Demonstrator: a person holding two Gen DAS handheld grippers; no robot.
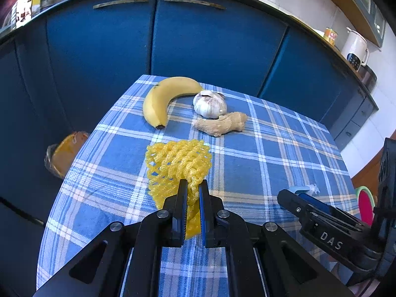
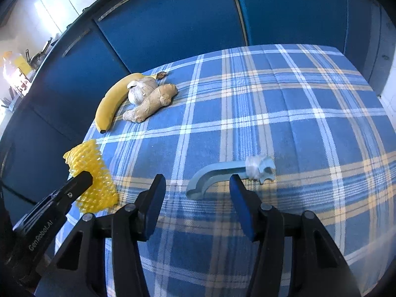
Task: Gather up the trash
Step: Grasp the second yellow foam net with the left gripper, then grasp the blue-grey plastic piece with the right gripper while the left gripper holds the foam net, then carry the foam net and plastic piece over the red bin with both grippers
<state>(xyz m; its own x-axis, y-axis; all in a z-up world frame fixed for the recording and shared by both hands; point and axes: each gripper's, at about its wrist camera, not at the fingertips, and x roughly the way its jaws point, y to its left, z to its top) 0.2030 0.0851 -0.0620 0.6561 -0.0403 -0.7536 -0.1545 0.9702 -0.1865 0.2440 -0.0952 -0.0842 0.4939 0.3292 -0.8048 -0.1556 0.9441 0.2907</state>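
Observation:
A yellow foam fruit net [image 1: 175,158] lies crumpled on the blue checked tablecloth [image 1: 247,153], and my left gripper [image 1: 193,184] is shut on its near edge. The right wrist view shows the same net [image 2: 91,173] at the left, by the table's edge. A pale blue plastic handle-like piece [image 2: 222,169] with a bit of clear wrap at one end lies flat just beyond my right gripper [image 2: 198,180]. Its curved end sits between the two fingertips, which stand open and apart from it. That piece [image 1: 300,189] peeks out behind the right gripper's finger in the left wrist view.
A banana [image 1: 158,101], a garlic bulb [image 1: 210,104] and a piece of ginger [image 1: 222,123] lie together at the table's far side. A round container with an orange lining [image 1: 64,153] stands on the floor left of the table. Blue cabinets run behind.

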